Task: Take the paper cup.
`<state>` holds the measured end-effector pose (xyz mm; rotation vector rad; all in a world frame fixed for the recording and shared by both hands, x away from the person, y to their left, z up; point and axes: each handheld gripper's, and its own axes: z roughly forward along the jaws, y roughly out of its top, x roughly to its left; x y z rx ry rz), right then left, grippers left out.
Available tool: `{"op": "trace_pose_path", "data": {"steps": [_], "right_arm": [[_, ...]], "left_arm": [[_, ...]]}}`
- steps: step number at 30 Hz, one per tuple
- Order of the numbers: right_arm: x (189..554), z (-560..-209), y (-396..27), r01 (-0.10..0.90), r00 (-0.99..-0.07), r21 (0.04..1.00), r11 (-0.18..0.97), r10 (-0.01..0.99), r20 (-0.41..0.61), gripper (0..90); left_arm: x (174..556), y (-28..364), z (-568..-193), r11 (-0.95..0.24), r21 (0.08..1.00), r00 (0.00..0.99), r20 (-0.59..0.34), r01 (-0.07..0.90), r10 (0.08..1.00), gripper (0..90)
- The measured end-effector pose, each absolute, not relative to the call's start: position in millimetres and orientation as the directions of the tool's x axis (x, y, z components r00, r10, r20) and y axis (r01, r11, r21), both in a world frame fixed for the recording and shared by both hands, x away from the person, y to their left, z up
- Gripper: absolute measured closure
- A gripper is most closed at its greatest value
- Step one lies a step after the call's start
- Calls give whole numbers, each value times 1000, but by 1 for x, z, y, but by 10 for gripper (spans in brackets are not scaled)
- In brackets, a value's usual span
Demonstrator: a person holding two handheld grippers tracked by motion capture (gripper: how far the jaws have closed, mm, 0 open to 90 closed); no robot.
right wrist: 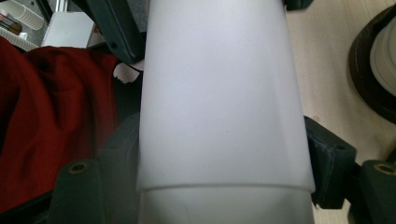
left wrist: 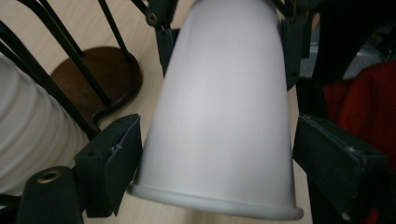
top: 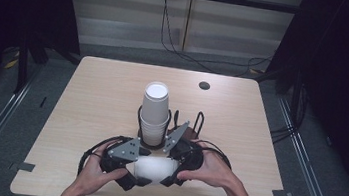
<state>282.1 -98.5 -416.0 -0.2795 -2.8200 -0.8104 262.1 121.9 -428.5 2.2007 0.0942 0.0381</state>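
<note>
desk [top: 102, 94]: light wood, rounded corners, round cable hole [top: 204, 85] at far edge | floor [top: 3, 122]: grey carpet, metal rails both sides | back wall [top: 221, 28]: pale panels, black cables [top: 178, 48] hanging | sides: dark

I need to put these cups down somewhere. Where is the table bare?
Bare: the table left of the cup stack, its right side past the rack, and the far strip by the hole. Crowded: the near middle, where both grippers clamp white cups.
</note>
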Motion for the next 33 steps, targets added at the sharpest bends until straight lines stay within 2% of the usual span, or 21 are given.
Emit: {"op": "trace_pose_path", "data": {"steps": [3,16,24,33], "right_arm": [[284,-416,-102,243,-962,516,821,137,234,267],[283,-420,-122,296,-951,533,792,191,244,262],[285,-422,-138,329,-943,593,735,222,248,260],[282,-425,-152,357,-934,661,660,240,264,260]], "left_arm": [[263,125,-429,-566,823,995,11,48,101,159],[267,142,-423,-415,902,980,-38,119,197,157],[266,151,-422,-358,926,978,-48,121,204,157],[270,163,-427,-275,947,971,-108,165,211,156]]}}
